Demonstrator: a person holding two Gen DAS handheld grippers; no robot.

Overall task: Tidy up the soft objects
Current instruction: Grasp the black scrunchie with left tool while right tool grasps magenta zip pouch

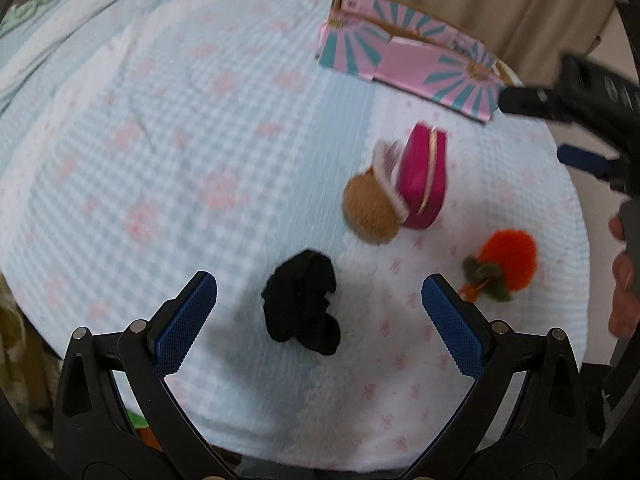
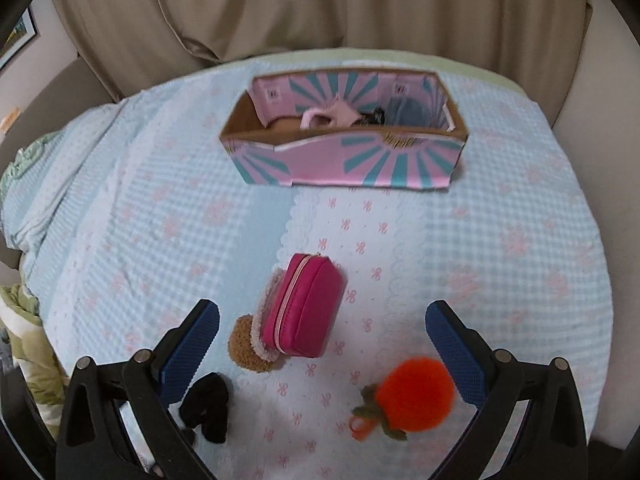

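Left gripper (image 1: 319,322): fingers spread wide, nothing between the pads; low centre of the left wrist view, poised above the cloth.
Black scrunchie (image 1: 302,302): crumpled dark fabric, lower centre of the left wrist view, lying between the two blue pads but touching neither; in the right wrist view it sits at lower left (image 2: 206,408), partly behind the left finger of the right gripper.
Right gripper (image 2: 322,346): fingers spread wide, holding nothing; bottom of the right wrist view. From the left wrist view its black body and one blue pad enter at the right edge (image 1: 576,120).
Orange pom-pom (image 2: 416,392): fluffy, with green felt leaves and an orange loop, lower right of centre in the right wrist view, just beside the right pad, contact unclear; at right of the left wrist view (image 1: 510,260).
Magenta pouch (image 2: 304,306): zipped, centre of the right wrist view, resting on the cloth; right of centre in the left wrist view (image 1: 422,178).
Brown plush (image 2: 250,344): round, fuzzy, with a pale fringe, touching the pouch's left side.
Box (image 2: 348,160): pink with teal rays, open top, upper centre of the right wrist view; soft items inside, pink, dark and blue, not identifiable. Upper right of the left wrist view (image 1: 404,56).
Cloth (image 2: 500,240): pale blue gingham with pink bows, covering the surface.
Curtain (image 2: 320,4): beige, across the top.
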